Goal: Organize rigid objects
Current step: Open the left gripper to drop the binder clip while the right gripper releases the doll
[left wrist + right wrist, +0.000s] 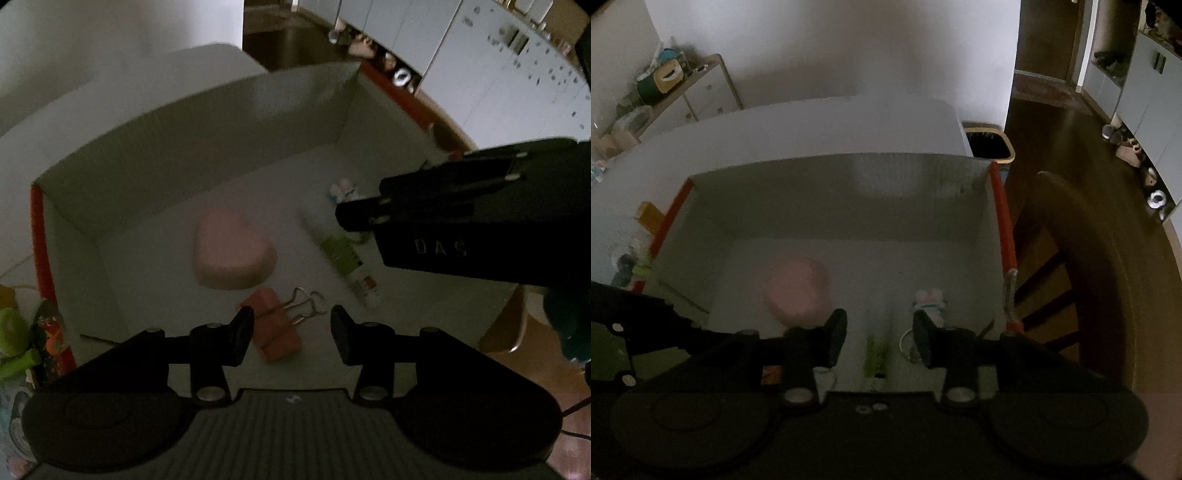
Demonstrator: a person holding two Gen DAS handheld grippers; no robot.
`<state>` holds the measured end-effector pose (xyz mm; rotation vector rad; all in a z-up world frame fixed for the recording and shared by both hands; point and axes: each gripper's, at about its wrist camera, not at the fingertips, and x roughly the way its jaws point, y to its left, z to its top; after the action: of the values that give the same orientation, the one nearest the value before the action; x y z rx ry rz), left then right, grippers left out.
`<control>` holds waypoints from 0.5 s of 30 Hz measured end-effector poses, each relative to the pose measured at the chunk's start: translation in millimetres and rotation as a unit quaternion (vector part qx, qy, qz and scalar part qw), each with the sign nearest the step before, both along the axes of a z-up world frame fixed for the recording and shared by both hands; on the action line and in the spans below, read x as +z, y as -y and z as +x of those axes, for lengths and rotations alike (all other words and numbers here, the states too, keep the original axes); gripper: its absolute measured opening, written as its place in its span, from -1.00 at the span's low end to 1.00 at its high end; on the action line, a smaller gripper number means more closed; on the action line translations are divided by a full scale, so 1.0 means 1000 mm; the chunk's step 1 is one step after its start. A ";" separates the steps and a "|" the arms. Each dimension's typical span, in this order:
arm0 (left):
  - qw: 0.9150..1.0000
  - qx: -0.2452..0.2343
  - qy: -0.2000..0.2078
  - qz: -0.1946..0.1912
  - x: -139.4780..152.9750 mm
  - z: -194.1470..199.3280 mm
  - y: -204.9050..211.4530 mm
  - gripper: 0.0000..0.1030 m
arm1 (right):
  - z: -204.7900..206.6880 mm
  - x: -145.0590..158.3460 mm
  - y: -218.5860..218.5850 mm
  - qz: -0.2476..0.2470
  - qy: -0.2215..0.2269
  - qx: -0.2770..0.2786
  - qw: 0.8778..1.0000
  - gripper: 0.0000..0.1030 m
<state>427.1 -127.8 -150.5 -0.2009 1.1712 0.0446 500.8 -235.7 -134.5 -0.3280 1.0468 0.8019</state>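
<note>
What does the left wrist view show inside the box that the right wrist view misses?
Only the left wrist view: the orange binder clip lying just ahead of the open, empty left gripper, and the tube's full length. Only the right wrist view: the open, empty right gripper seen along its own fingers, with just the tube's green part between them, and a black bin beyond the box. Both: the white box, the pink heart-shaped box and the small bunny figure on its floor.
</note>
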 end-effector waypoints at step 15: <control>0.995 0.026 0.100 0.006 0.054 -0.051 -0.005 -0.14 | -0.032 0.037 0.020 0.041 0.030 -0.005 0.999 0.18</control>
<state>375.7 -122.8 -96.0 -0.2208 0.9659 0.0756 469.3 -256.1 -98.0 -0.2746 0.9559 0.8193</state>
